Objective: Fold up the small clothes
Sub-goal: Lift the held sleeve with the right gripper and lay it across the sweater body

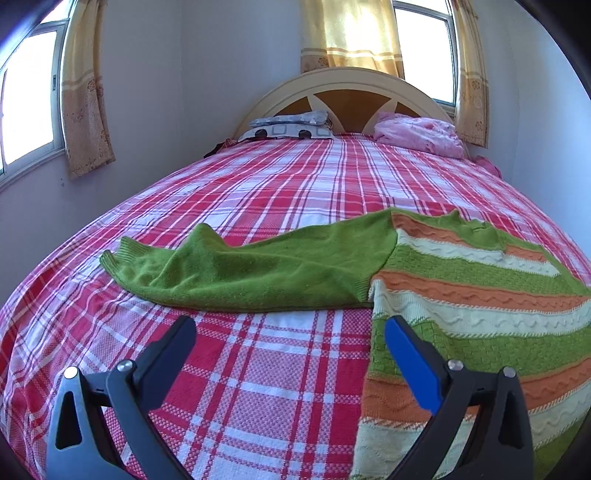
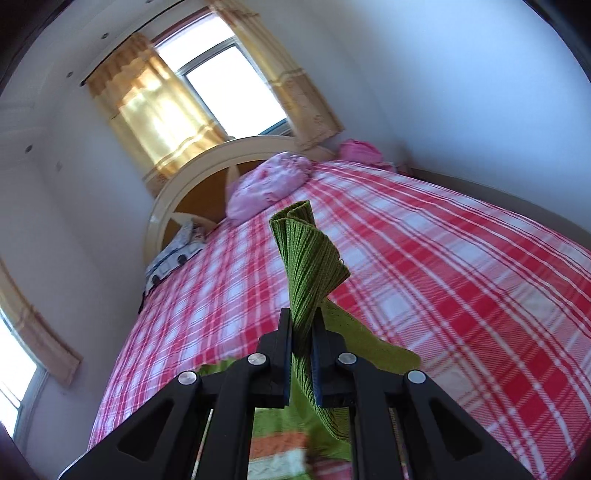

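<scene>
A small knitted sweater (image 1: 461, 280) lies on a bed covered with a red and white checked bedspread (image 1: 258, 192). The body of the sweater has green, orange and cream stripes, and it lies at the right side of the left wrist view. One plain green sleeve (image 1: 236, 269) stretches flat to the left over the bedspread, with its ribbed cuff at the far left end.

The left gripper (image 1: 290, 334) hovers above the bedspread with its jaws wide apart, and nothing is between them. Its blue-padded finger (image 1: 410, 365) is over the left edge of the striped body; whether it touches the knit cannot be told. The other finger is over the bare bedspread.

The right gripper (image 2: 302, 330) is tilted, so the bed looks slanted in its view. Its jaws are closed tight on a ribbed green piece of the sweater (image 2: 306, 254), which stands up between the pads and folds over at its top. More green and striped knit hangs under this gripper.

At the head of the bed there are a curved headboard (image 1: 347, 79), a patterned pillow (image 1: 288, 127) and a pink bundle of cloth (image 1: 421, 134). Yellow curtains (image 1: 351, 33) hang at the windows.
</scene>
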Action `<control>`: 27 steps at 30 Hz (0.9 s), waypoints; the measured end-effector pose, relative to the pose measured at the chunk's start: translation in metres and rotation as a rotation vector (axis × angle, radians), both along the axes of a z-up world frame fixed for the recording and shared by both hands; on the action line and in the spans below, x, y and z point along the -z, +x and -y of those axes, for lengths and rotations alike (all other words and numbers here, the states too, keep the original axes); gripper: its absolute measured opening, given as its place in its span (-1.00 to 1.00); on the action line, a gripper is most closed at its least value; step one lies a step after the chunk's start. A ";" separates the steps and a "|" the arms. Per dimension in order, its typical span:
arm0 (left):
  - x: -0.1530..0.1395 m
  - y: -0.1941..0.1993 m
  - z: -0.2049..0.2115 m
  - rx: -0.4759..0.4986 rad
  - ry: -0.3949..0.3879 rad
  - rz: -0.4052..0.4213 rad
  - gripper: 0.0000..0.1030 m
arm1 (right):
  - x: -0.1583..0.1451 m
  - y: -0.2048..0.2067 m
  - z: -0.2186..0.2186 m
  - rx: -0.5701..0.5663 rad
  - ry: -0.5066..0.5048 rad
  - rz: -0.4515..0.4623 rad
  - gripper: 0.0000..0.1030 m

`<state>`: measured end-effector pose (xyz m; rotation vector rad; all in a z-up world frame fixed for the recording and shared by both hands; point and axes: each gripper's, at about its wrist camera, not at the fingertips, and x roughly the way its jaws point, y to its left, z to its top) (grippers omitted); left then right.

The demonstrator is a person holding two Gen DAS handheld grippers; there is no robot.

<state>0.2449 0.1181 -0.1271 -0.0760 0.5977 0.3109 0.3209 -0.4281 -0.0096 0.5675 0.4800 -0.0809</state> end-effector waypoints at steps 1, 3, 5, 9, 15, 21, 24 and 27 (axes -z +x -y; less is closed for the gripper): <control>0.000 -0.001 -0.001 0.001 -0.003 0.004 1.00 | -0.002 0.005 -0.005 -0.011 -0.005 0.002 -0.84; 0.001 -0.002 -0.002 0.005 -0.005 0.007 1.00 | -0.009 0.016 -0.023 -0.047 -0.023 0.006 -0.84; 0.002 -0.003 -0.003 0.007 -0.011 0.007 1.00 | -0.013 0.026 -0.036 -0.069 -0.032 0.009 -0.84; 0.002 -0.004 -0.007 0.003 -0.029 0.015 1.00 | -0.023 0.044 -0.070 -0.138 -0.052 0.024 -0.84; 0.002 -0.007 -0.011 -0.003 -0.049 0.028 1.00 | -0.035 0.070 -0.135 -0.255 -0.089 0.047 -0.84; 0.005 -0.007 -0.018 -0.014 -0.084 0.026 1.00 | -0.026 0.090 -0.196 -0.362 -0.113 0.044 -0.84; 0.006 -0.007 -0.021 -0.010 -0.108 0.026 1.00 | -0.008 0.098 -0.231 -0.417 -0.133 0.025 -0.84; 0.006 -0.008 -0.022 -0.010 -0.114 0.028 1.00 | 0.015 0.104 -0.262 -0.469 -0.146 -0.006 -0.84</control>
